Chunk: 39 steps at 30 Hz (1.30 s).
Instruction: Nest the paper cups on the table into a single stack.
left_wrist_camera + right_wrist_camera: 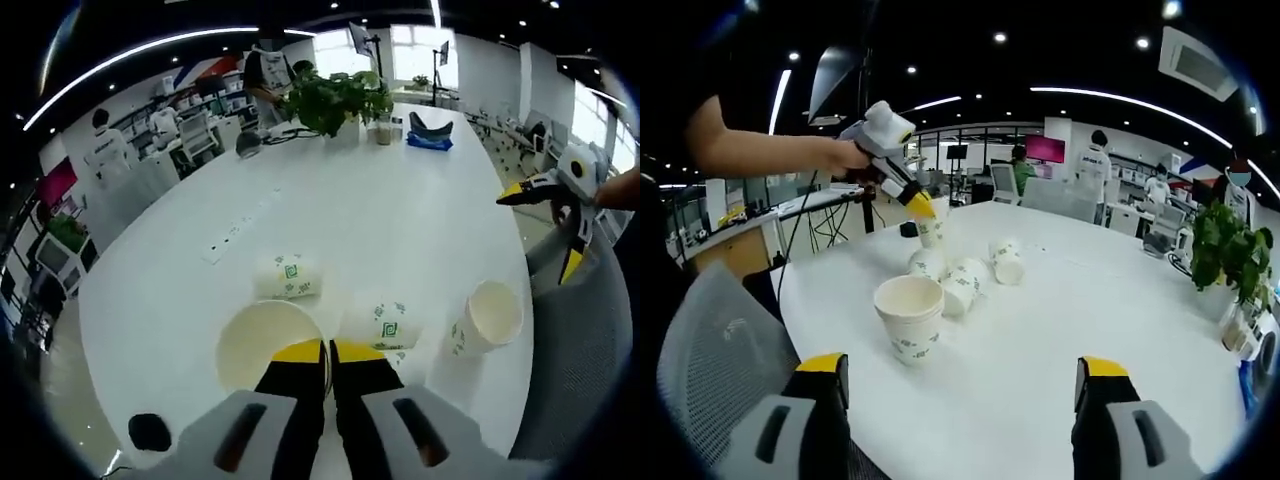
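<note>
My left gripper (326, 355) is shut on the rim of a white paper cup (262, 345), whose open mouth faces the camera. In the right gripper view that gripper (921, 207) hangs over the group with its cup (932, 230), a hand holding it. On the white table (400, 230) two green-printed cups lie on their sides (288, 277) (385, 322). A further cup (487, 320) stands upright near the edge. My right gripper (962, 375) is open and empty, short of the upright cup (910, 315). Beyond that cup lie the tipped cups (965, 283) (1008, 262).
A potted plant (335, 100) and a blue object (430, 140) stand at the table's far end. A grey chair (580, 340) is close to the table edge by the upright cup. A small black object (150, 432) lies near my left gripper. People stand among desks behind.
</note>
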Each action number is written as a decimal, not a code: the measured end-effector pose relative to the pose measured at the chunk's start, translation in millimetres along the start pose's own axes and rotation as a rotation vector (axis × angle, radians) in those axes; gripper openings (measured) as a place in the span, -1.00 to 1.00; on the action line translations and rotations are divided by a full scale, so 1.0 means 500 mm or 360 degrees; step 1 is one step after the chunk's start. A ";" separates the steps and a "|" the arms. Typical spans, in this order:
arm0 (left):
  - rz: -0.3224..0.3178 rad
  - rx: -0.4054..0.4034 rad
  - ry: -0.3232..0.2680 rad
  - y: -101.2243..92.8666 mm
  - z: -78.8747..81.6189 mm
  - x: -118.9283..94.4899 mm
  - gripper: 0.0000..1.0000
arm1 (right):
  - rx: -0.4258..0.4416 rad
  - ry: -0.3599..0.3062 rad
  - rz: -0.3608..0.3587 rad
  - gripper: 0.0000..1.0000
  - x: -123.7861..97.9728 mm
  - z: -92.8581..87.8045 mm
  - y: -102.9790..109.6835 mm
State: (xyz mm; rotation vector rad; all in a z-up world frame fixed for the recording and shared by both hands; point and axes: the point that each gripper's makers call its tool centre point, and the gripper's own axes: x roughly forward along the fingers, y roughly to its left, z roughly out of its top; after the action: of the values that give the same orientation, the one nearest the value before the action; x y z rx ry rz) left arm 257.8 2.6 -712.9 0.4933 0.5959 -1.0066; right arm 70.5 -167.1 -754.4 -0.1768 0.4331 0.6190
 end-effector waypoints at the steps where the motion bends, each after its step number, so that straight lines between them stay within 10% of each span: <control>1: 0.0000 0.0008 -0.0010 -0.002 0.007 -0.005 -1.00 | 0.0000 0.0000 0.0000 0.91 0.000 0.000 0.000; 15: -0.0040 0.0100 -0.0044 -0.034 0.060 -0.053 -1.00 | -0.0019 -0.0002 0.0007 0.91 -0.001 0.003 0.006; 39: -0.0298 0.0228 -0.0060 -0.200 0.108 -0.071 -1.00 | -0.0019 -0.0011 0.0007 0.91 -0.002 0.007 0.007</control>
State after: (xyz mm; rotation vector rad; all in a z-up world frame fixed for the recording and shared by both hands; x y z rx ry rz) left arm 167.6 -54.6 -660.4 0.5507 0.5454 -1.2404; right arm 68.9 -163.7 -751.0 -0.1850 0.4236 0.6263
